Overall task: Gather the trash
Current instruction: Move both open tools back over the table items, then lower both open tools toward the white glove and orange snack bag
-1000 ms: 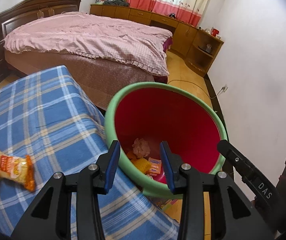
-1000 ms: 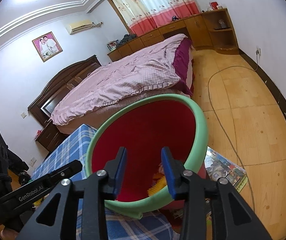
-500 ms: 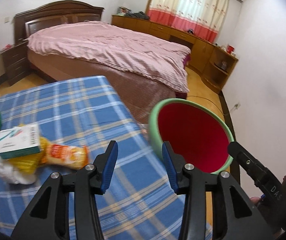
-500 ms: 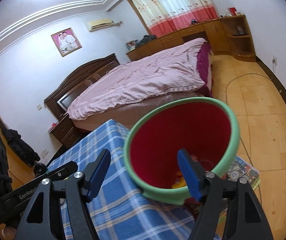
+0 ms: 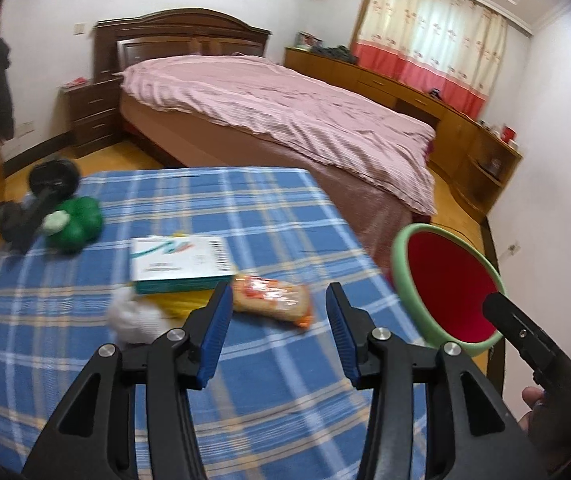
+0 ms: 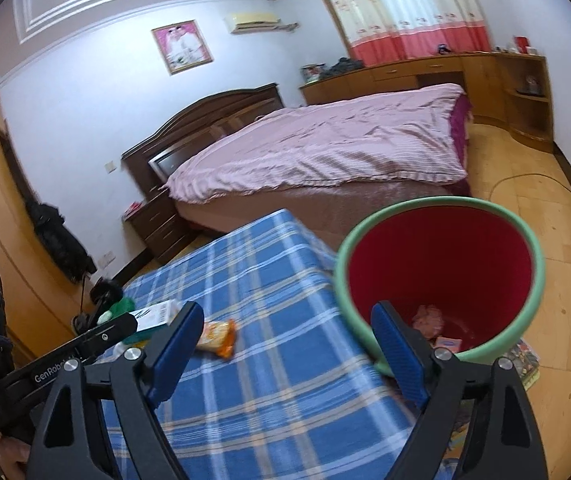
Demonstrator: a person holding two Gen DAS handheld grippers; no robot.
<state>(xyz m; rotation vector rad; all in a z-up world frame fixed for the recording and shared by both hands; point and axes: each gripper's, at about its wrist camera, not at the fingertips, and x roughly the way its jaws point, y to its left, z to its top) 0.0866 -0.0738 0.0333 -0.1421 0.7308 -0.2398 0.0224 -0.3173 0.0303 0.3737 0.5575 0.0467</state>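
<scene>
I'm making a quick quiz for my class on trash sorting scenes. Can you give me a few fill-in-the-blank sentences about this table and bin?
1. The bin has a green rim and a ____ inside.
2. The orange snack packet lies on a blue ____ tablecloth.
3. The white and teal box lies on the tablecloth, on the far side of the snack packet from the ____.
4. Nothing is between the fingers of the left gripper; the crumpled pink scrap lies in the ____.

Missing words: red; checked; bin; bin
</scene>
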